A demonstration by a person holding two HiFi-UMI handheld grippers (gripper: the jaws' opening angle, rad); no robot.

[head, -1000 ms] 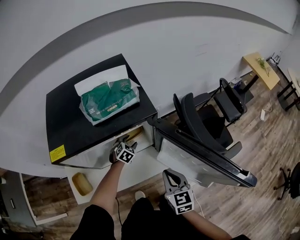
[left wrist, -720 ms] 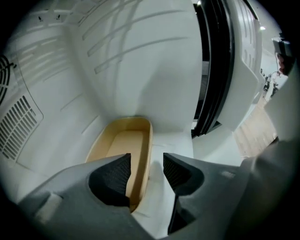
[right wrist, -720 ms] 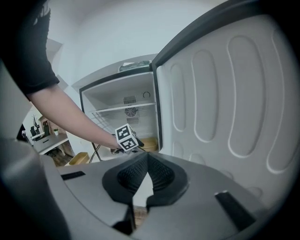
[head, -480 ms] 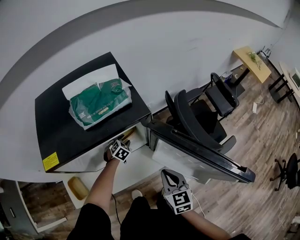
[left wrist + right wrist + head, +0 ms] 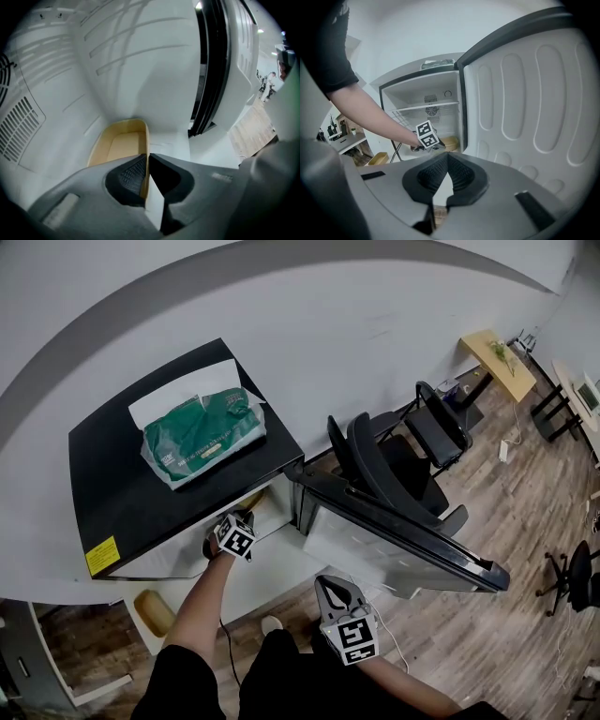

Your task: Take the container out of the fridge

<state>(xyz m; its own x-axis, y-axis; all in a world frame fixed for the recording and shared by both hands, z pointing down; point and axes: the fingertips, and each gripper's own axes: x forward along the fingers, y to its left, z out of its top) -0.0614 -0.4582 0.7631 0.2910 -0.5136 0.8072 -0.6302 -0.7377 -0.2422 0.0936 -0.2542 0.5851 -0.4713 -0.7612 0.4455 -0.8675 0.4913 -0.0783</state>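
A shallow tan container (image 5: 119, 145) lies on the white floor of the open fridge (image 5: 141, 493). My left gripper (image 5: 147, 157) reaches into the fridge, and its jaws are closing on the container's right wall, which stands thin between the two pads. From the head view only the gripper's marker cube (image 5: 234, 538) at the fridge mouth and a sliver of the container (image 5: 257, 506) show. The right gripper view shows the left gripper (image 5: 425, 135) at the container (image 5: 451, 142). My right gripper (image 5: 333, 587) hangs lower, outside the fridge, shut with nothing in it (image 5: 447, 157).
The fridge door (image 5: 403, 540) stands wide open to the right. A green tissue pack (image 5: 202, 435) lies on the fridge top. A second tan container (image 5: 155, 610) sits low at the left. Black office chairs (image 5: 394, 465) stand behind the door. A wire shelf (image 5: 422, 112) spans the fridge.
My left gripper has pushed a little further into the fridge mouth. The right gripper has drifted slightly left and the head view has shifted.
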